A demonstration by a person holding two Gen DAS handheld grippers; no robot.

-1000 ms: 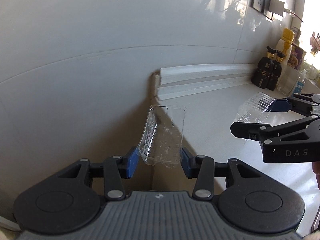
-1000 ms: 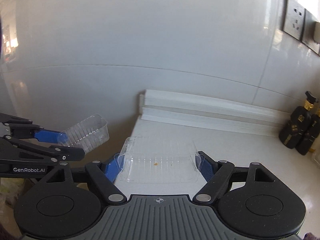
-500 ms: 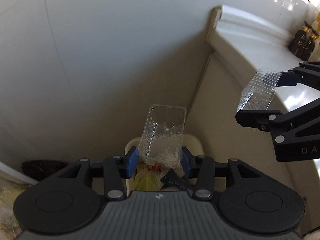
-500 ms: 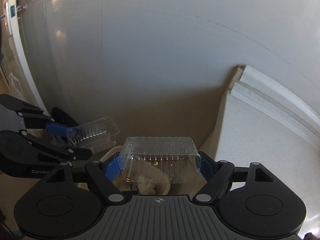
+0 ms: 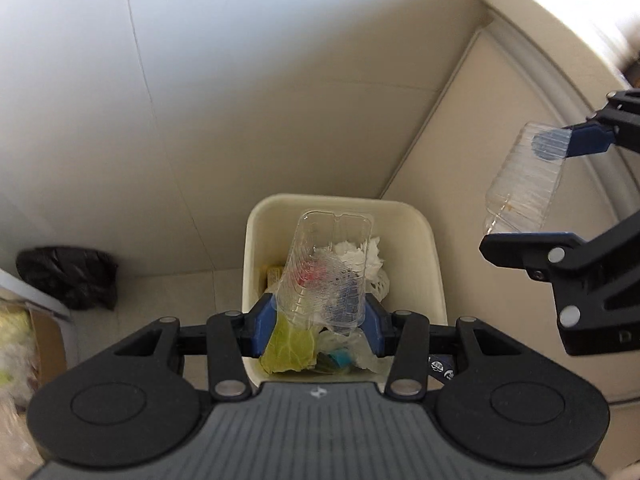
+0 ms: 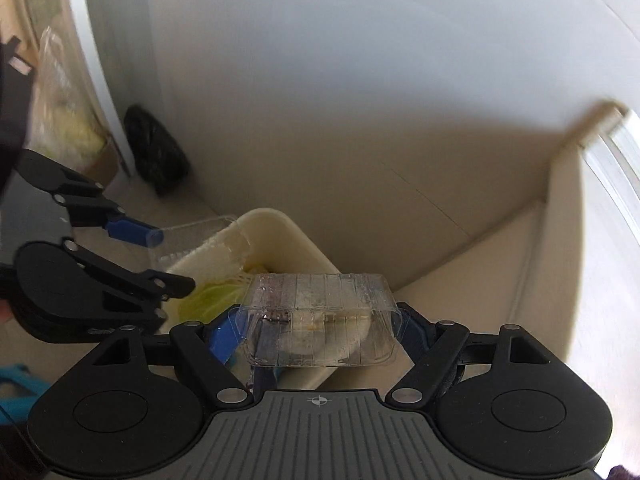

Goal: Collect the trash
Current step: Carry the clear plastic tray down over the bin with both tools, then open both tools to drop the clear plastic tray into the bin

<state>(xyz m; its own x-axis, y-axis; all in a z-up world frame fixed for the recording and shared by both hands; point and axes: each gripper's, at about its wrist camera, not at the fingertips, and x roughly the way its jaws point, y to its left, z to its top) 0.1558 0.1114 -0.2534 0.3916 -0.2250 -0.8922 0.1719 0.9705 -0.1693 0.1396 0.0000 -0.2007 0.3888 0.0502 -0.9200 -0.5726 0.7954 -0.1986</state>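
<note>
My left gripper (image 5: 320, 320) is shut on a small clear plastic tray (image 5: 326, 270), held straight above a cream trash bin (image 5: 434, 264) that holds tissue, a green leaf and other scraps. My right gripper (image 6: 320, 330) is shut on a wider clear plastic container (image 6: 320, 318) with a few crumbs inside. It hangs over the bin's near right corner (image 6: 296, 236). In the left wrist view that container (image 5: 520, 184) shows at the right, above and beside the bin. The left gripper (image 6: 160, 256) with its tray shows at the left of the right wrist view.
The bin stands on the floor in a corner between a grey wall (image 5: 240, 80) and a beige cabinet side (image 5: 480, 128). A black bag (image 5: 68, 280) lies on the floor to the left. A cardboard box with greens (image 5: 24, 344) sits further left.
Both grippers have swung from the countertop down toward the floor with their containers still held. The bin has come into full view right under them.
</note>
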